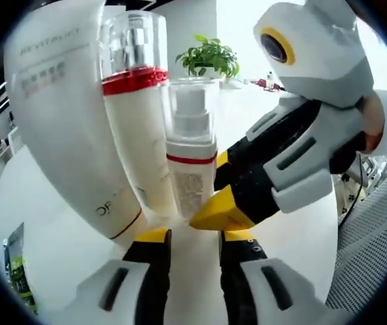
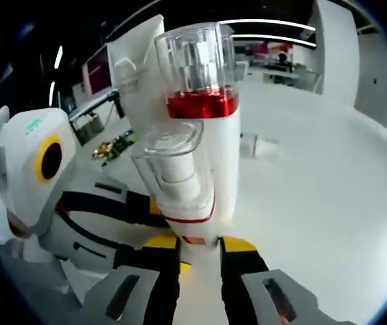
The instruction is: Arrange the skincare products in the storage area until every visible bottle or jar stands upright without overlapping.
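In the left gripper view, three skincare containers stand upright just beyond the left gripper (image 1: 194, 235), whose yellow-tipped fingers (image 1: 154, 235) are parted with nothing between them. Farthest to the left of those fingers rises the large white squeeze tube with grey lettering and a thin red line near its base (image 1: 64, 128); it looks matte and softly rounded. Beside it, straight ahead of the left finger, stands the tall white bottle with a red band and clear plastic cap (image 1: 137, 115), smooth and glossy. Next comes the small white pump bottle with a clear cap and thin red stripe (image 1: 191, 159), directly beyond the gap between the fingers. The three stand very close; whether they touch cannot be told. From the right side, the right gripper (image 1: 213, 213) reaches in, its yellow tip at the small bottle's base.

In the right gripper view, the left gripper's body (image 2: 105, 223) lies to the left, and the small pump bottle (image 2: 179, 183) sits at the right gripper's (image 2: 200, 245) fingertips (image 2: 237, 244), which bracket its base; whether they press it cannot be told. The tall red-banded bottle (image 2: 203, 128) stands just behind it, the white tube (image 2: 135, 68) further back.

The task seems nearly finished: every visible container is upright on the smooth white tabletop (image 2: 315, 176). What likely remains is spacing the small bottle clear of its neighbours and letting go.
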The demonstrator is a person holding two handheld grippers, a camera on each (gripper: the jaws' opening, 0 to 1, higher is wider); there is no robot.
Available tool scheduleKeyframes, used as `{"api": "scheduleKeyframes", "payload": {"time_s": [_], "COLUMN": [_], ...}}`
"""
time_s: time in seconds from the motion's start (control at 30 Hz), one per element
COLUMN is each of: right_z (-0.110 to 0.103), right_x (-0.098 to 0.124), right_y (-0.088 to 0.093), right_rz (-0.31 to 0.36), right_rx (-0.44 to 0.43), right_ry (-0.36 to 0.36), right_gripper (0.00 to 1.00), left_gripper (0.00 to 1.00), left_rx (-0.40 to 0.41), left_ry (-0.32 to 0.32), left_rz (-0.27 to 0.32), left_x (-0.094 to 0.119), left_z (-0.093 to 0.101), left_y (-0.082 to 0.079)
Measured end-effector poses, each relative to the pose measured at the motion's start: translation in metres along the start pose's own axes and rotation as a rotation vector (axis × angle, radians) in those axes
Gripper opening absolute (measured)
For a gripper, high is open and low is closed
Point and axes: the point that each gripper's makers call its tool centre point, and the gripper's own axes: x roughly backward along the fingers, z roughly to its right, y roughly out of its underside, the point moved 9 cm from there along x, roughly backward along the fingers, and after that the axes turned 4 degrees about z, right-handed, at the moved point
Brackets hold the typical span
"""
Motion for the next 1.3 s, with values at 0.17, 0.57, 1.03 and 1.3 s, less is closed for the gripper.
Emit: {"api": "scheduleKeyframes", "payload": {"time_s": [0.17,0.57,1.03,1.3], "right_z": [0.002,-0.001,-0.001,-0.001], "right_x": [0.005,0.01,0.0,-0.004], "right_y": [0.001,0.009,0.01,0.008], "right_rz": [0.006,-0.045,-0.093,-0.101], "right_rx": [0.012,0.116,0.12,0.101], "right_ry": [0.002,0.009,0.015,0.02], "right_gripper": [0.23,0.1,0.05,0.03], "left_gripper": [0.21,0.13,0.15,0.16], "left_rx": [-0.003,0.026,0.019,0.046], "left_ry": [0.006,0.009,0.022,0.042], "left_rz": [-0.009,-0.021,-0.029,-0.026], "left_x": [0.002,0.005,0.006,0.005], "left_z": [0.0,-0.005,-0.005,-0.001], "left_y": [0.001,0.001,0.002,0.001]}}
